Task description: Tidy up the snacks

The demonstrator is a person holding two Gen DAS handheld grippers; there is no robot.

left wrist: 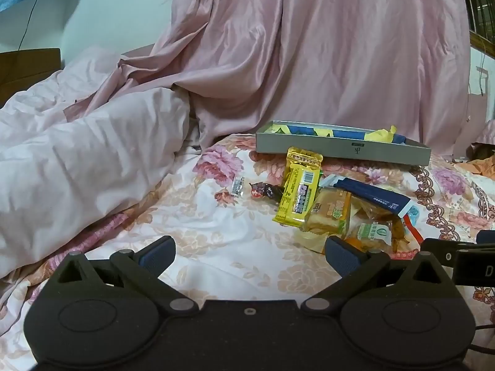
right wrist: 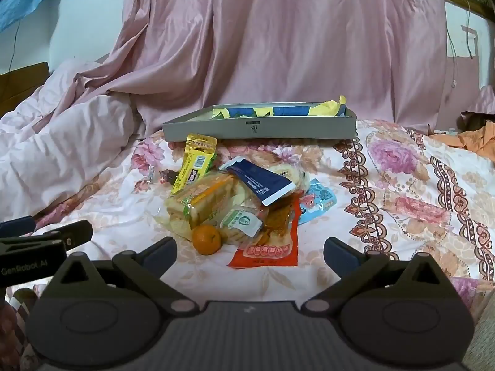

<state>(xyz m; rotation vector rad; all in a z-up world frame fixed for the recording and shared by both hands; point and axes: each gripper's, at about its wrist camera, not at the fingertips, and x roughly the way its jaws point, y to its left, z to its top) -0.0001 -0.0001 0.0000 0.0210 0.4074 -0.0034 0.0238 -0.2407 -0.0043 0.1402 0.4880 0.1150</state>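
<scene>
"GenRobot.AI" on left tongs point(right wrist: 46, 241)

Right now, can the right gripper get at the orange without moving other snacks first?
Probably yes. The orange sits at the near edge of the snack pile, just ahead of the open right gripper, with only bare floral bedsheet between them.

One tray point(right wrist: 260, 128), one orange point(right wrist: 206, 239)

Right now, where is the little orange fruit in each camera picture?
Left wrist view: almost hidden; only an orange sliver peeks out above the left gripper's right finger, under the snack pile.
Right wrist view: plainly seen at the pile's near edge, left of the red packet.
Shared landmark: the grey box behind the pile.
</scene>
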